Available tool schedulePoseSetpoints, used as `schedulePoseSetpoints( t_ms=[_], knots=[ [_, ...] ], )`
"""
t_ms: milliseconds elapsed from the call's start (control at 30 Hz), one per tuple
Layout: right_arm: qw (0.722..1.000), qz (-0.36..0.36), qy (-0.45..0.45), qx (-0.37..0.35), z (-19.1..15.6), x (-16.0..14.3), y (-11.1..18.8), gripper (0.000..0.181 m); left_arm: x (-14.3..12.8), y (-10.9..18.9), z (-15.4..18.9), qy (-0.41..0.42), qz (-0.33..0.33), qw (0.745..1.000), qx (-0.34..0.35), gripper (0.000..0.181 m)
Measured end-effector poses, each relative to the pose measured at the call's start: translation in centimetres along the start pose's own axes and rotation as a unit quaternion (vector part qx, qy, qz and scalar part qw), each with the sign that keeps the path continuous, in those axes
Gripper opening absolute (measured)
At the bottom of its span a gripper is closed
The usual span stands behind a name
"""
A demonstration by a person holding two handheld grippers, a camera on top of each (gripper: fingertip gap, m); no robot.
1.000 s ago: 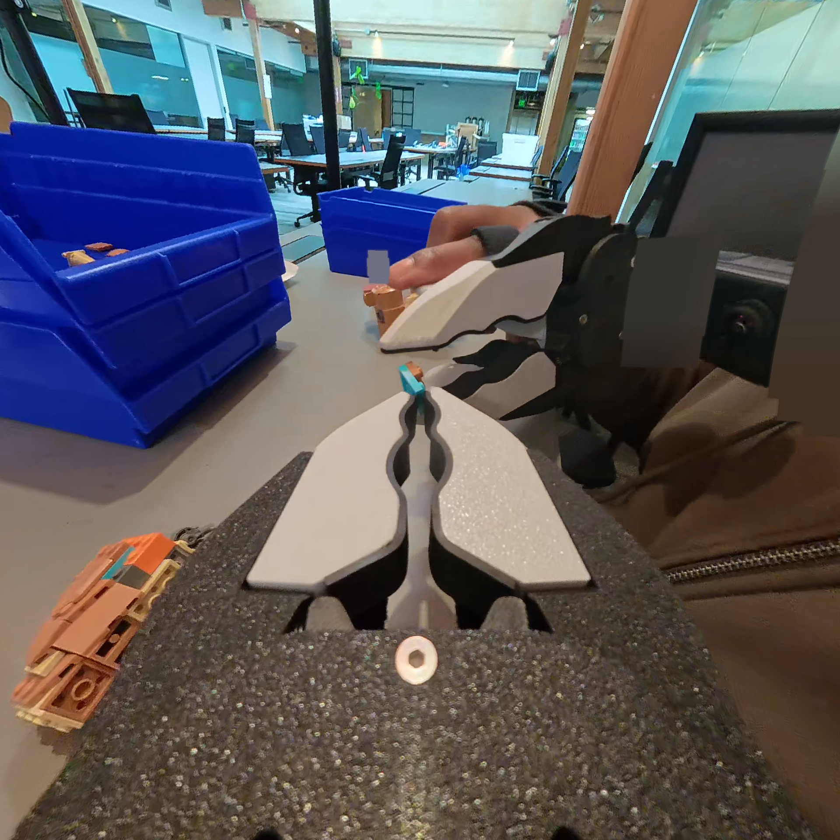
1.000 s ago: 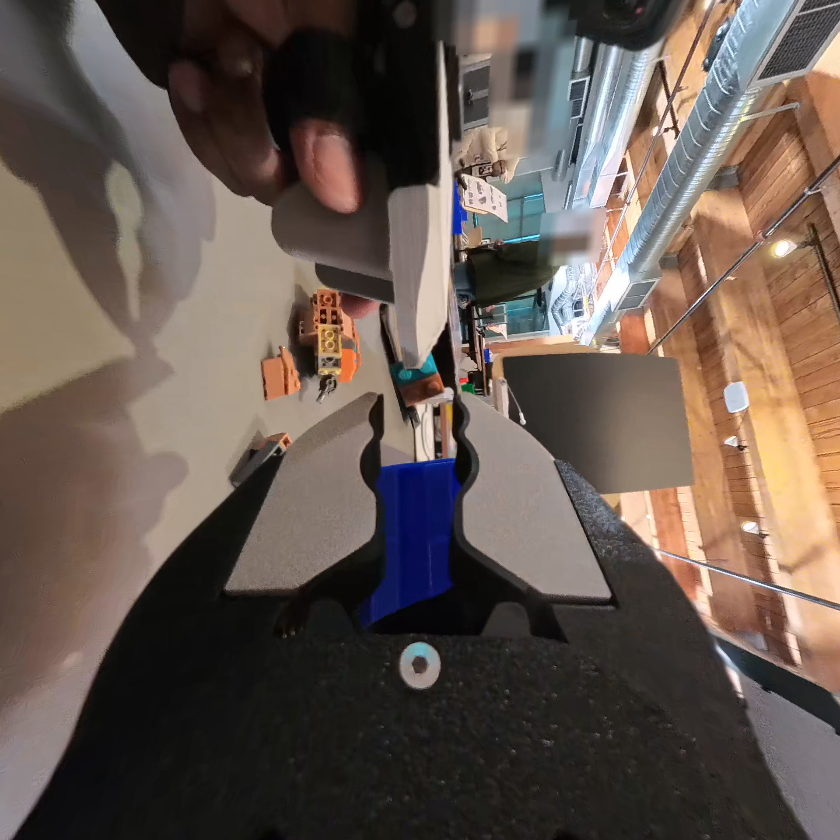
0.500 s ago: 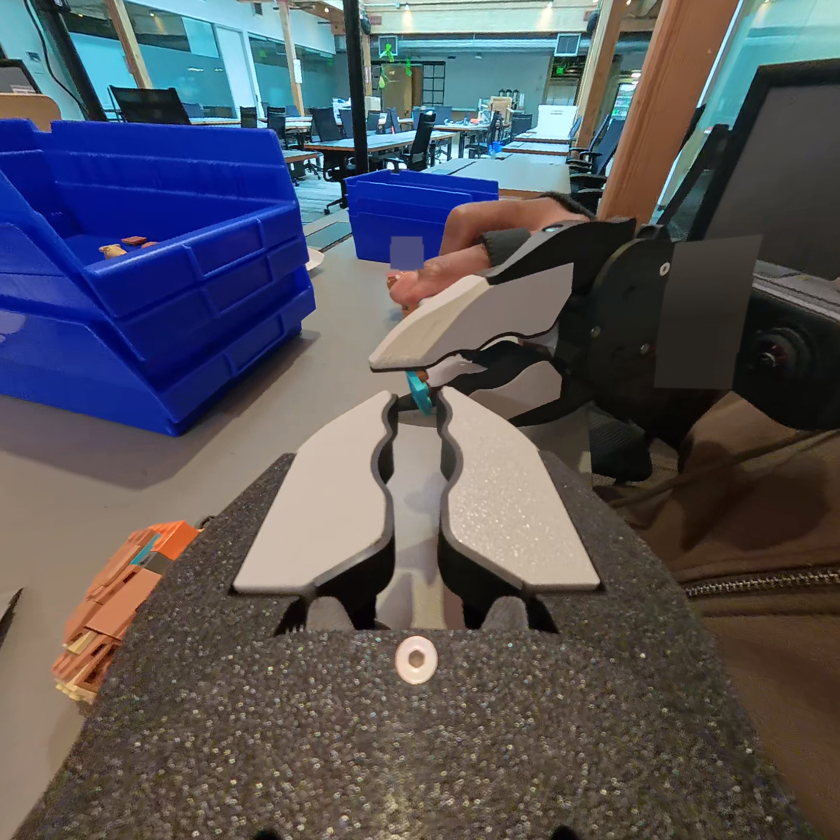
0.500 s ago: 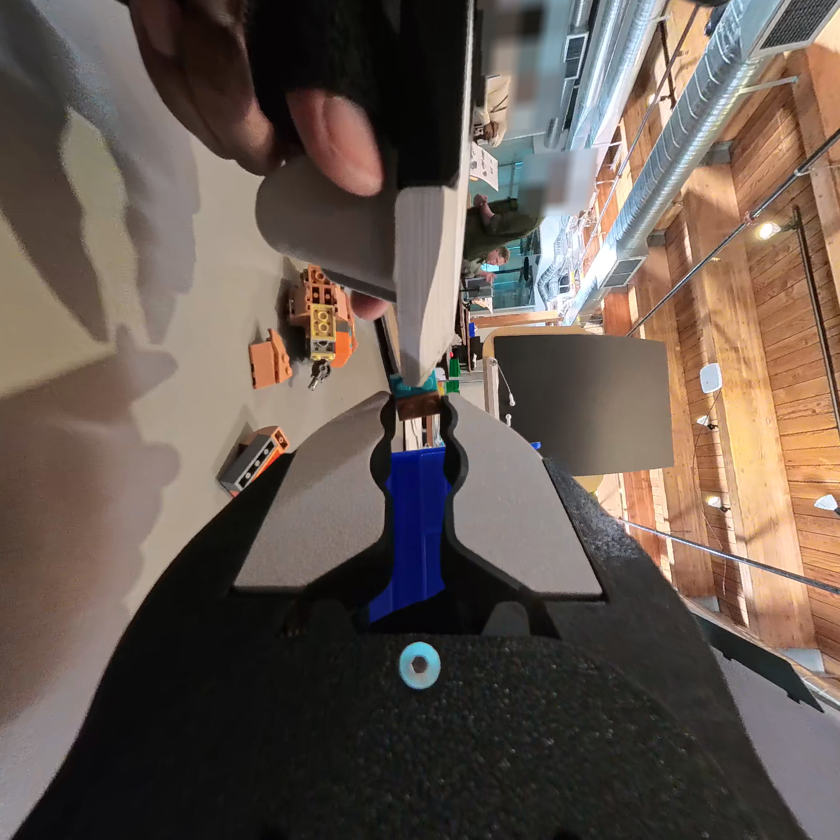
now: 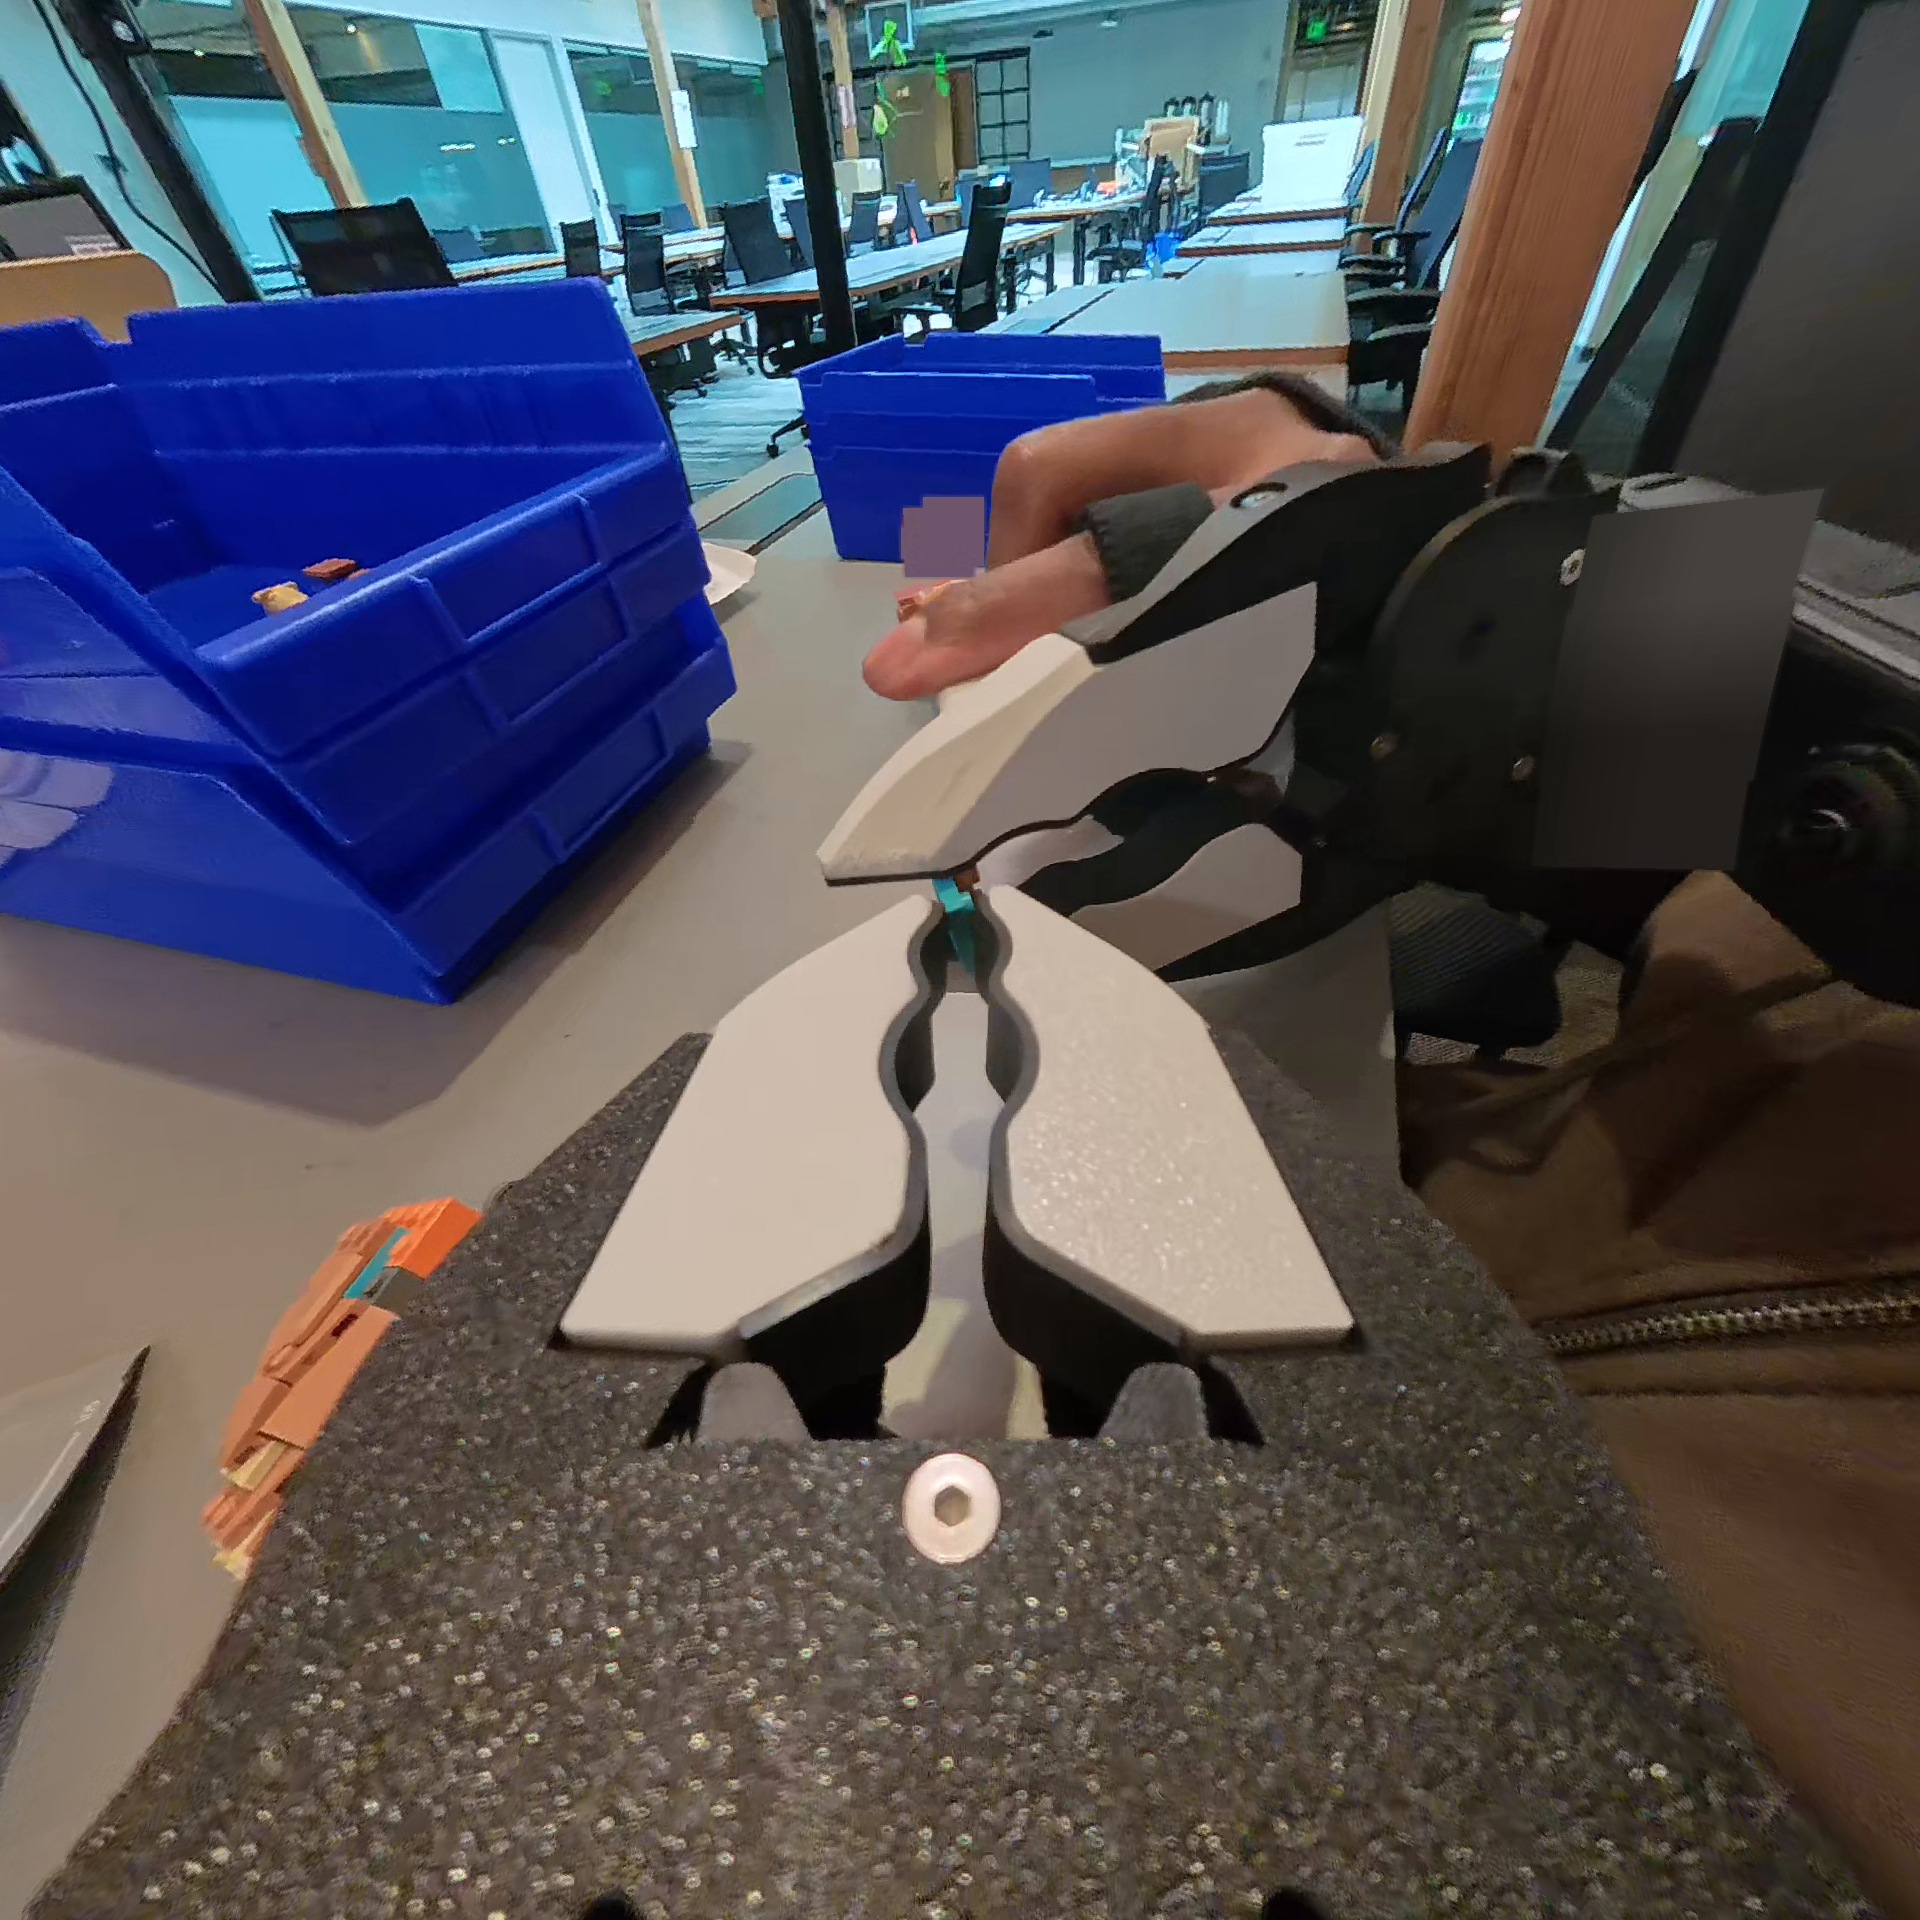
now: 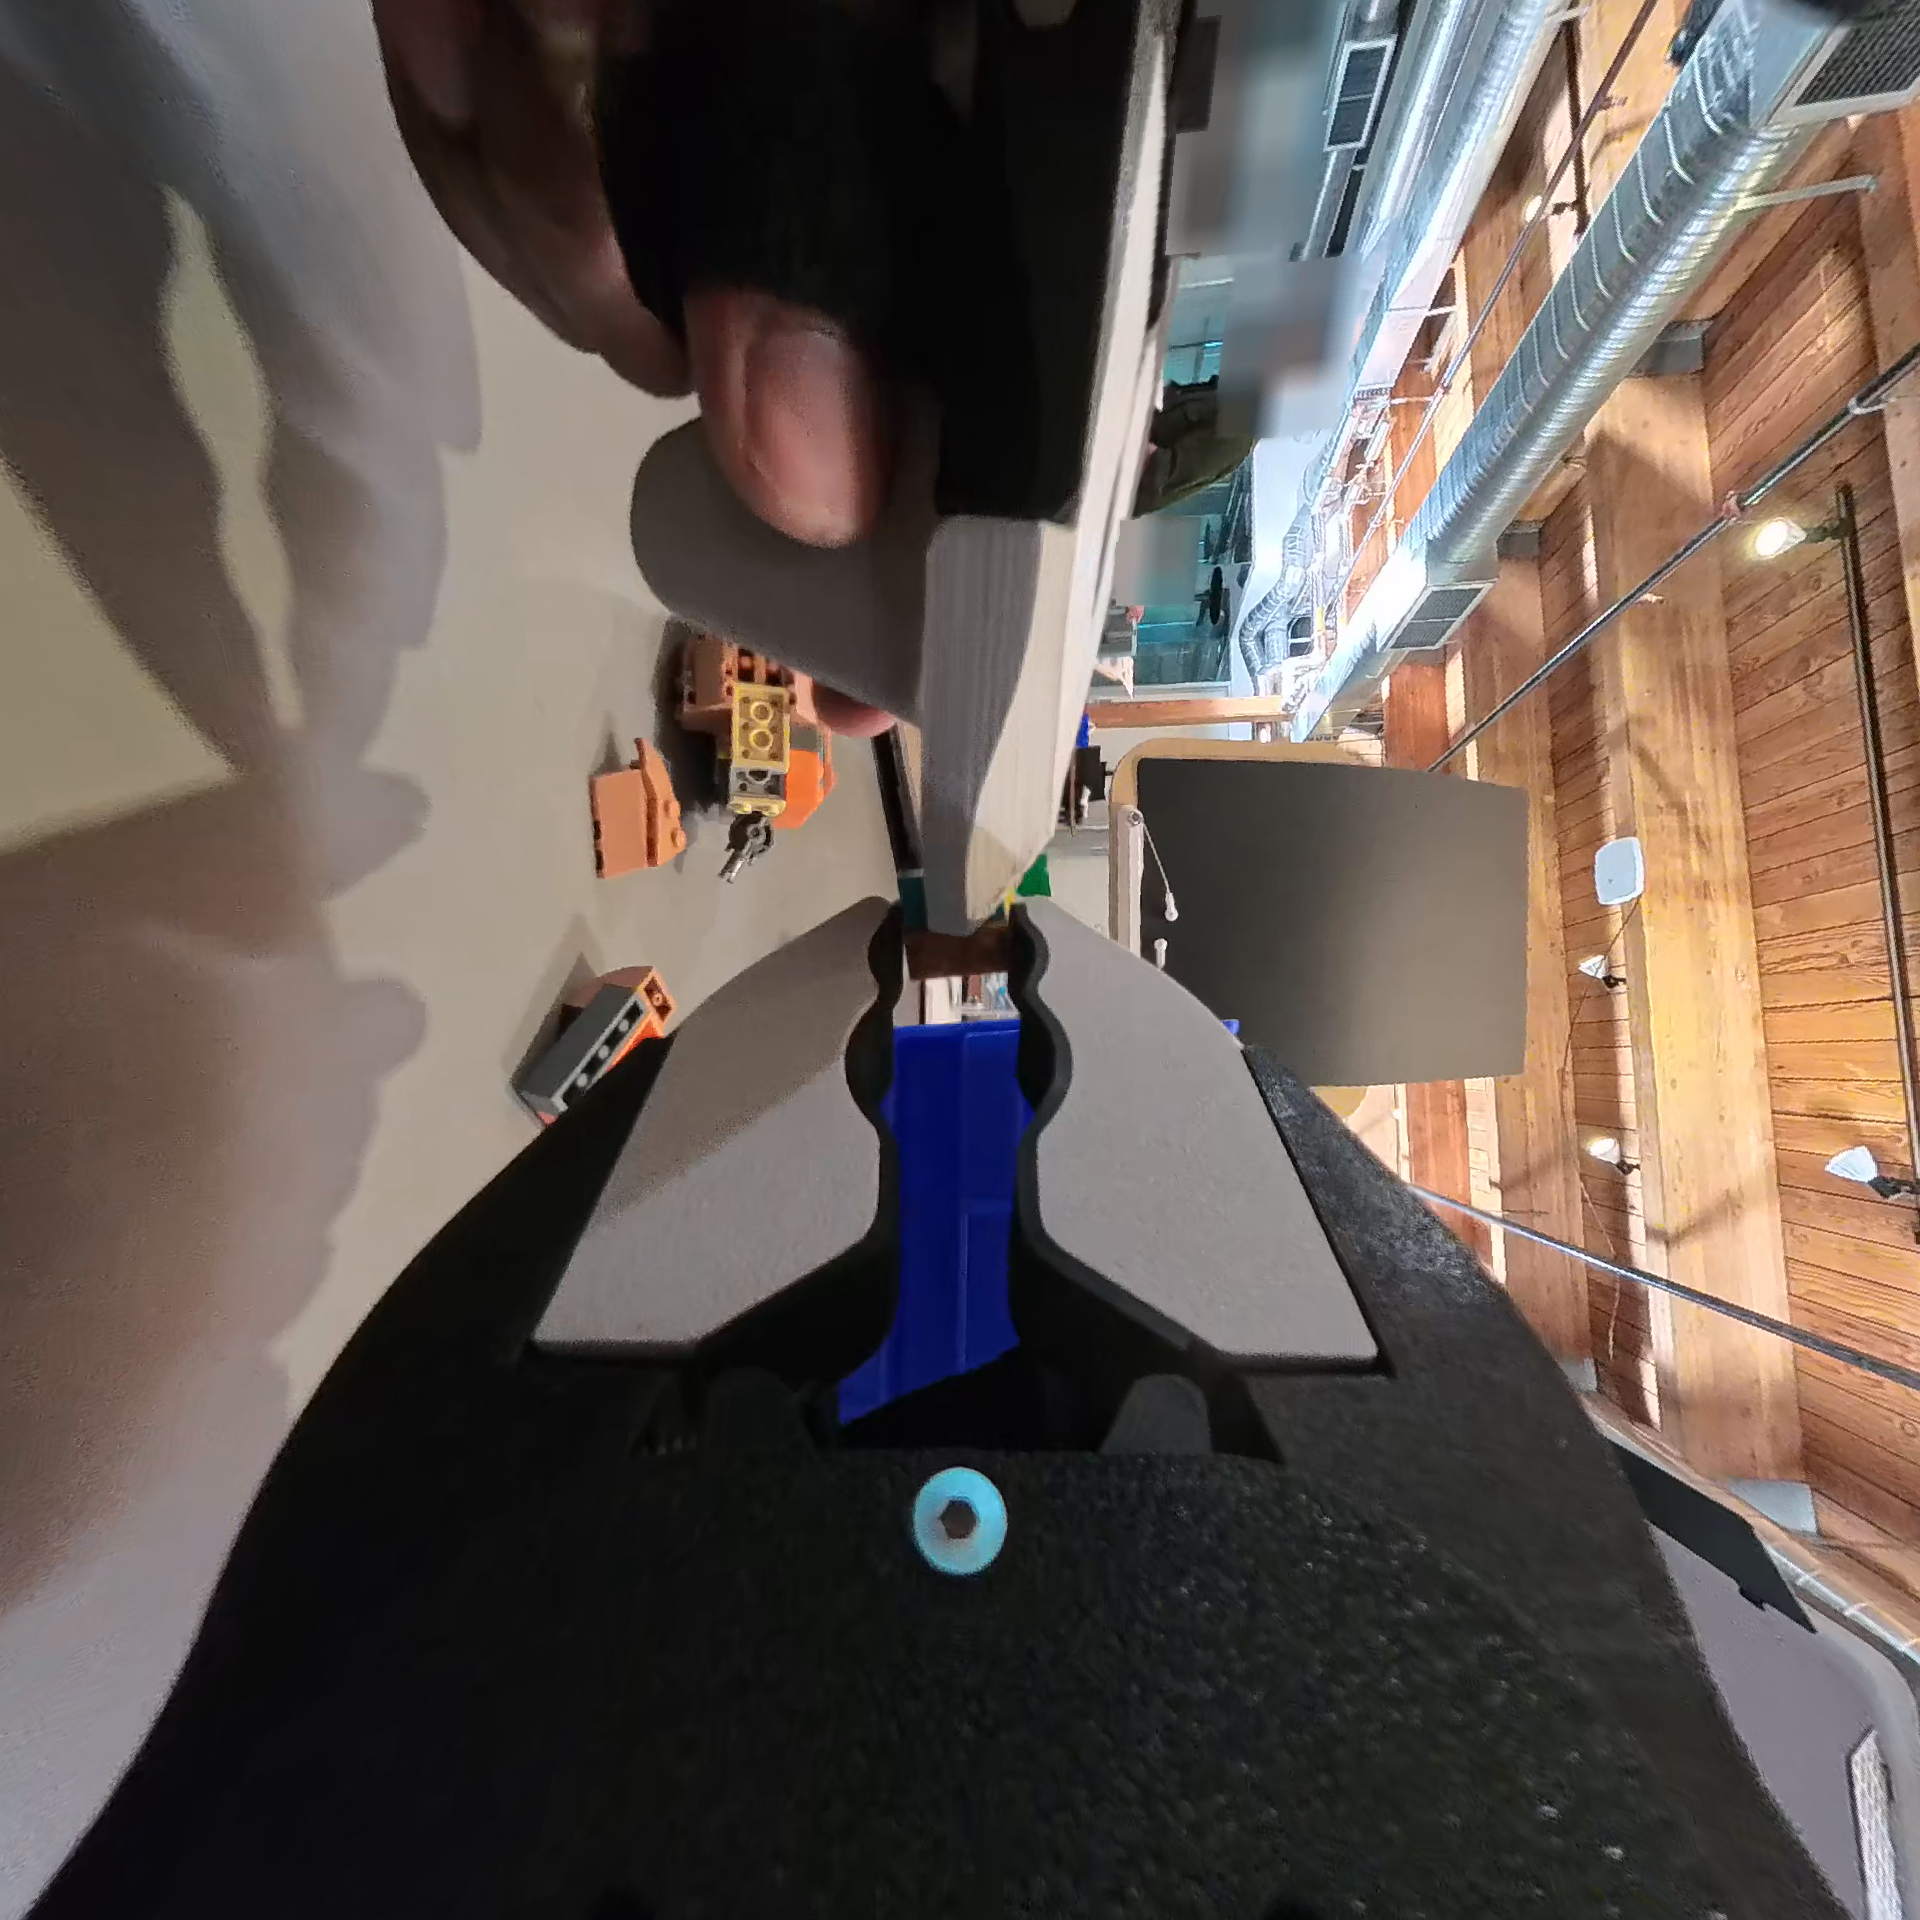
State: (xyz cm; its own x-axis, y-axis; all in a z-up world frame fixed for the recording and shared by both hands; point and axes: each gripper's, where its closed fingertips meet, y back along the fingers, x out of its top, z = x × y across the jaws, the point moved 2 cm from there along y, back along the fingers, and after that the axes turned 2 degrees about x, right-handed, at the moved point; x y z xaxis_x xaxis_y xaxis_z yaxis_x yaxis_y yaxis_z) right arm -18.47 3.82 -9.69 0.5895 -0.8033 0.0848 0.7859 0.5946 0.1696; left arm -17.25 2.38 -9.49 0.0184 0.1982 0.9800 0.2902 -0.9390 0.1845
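Left wrist view shows the left gripper (image 5: 961,914) with fingers closed on a small teal plastic brick piece (image 5: 954,928), above the grey table (image 5: 312,1091). The right gripper (image 6: 958,935) pinches its attached brown plastic brick (image 6: 956,951). The pair looks light, stiff and slippery, best held by flat sides.

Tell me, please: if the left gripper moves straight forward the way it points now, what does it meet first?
Most likely the right gripper: its upper finger lies across the tips of the left gripper, which pinches a small teal brick.
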Motion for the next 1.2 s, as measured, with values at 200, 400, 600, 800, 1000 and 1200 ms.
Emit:
schedulePoseSetpoints(
  t_ms=[200,400,600,800,1000,1200],
  knots=[
    [1.000,0.001,0.002,-0.026,0.5,-0.1,0.0,0.018,0.4,0.1,-0.2,0.064,0.023,0.997,-0.020,0.004],
    [0.997,0.003,0.014,-0.076,1.2,0.1,0.2,0.018,1.0,0.3,-0.4,0.152,0.056,0.985,-0.064,0.005],
    [0.993,0.012,0.028,-0.112,1.6,0.4,0.5,0.018,1.3,0.4,-0.4,0.243,0.084,0.958,-0.126,0.005],
    [0.986,0.009,0.057,-0.154,1.6,0.5,0.7,0.017,1.3,0.3,-0.4,0.296,0.095,0.936,-0.164,0.006],
    [0.987,0.052,-0.046,-0.148,2.4,0.7,1.6,0.017,2.1,2.0,-3.0,0.133,0.113,0.984,0.014,0.003],
    [0.982,0.067,-0.120,-0.129,2.9,0.0,2.1,0.017,2.2,2.3,-2.6,0.137,0.116,0.984,-0.017,0.004]
  ],
)
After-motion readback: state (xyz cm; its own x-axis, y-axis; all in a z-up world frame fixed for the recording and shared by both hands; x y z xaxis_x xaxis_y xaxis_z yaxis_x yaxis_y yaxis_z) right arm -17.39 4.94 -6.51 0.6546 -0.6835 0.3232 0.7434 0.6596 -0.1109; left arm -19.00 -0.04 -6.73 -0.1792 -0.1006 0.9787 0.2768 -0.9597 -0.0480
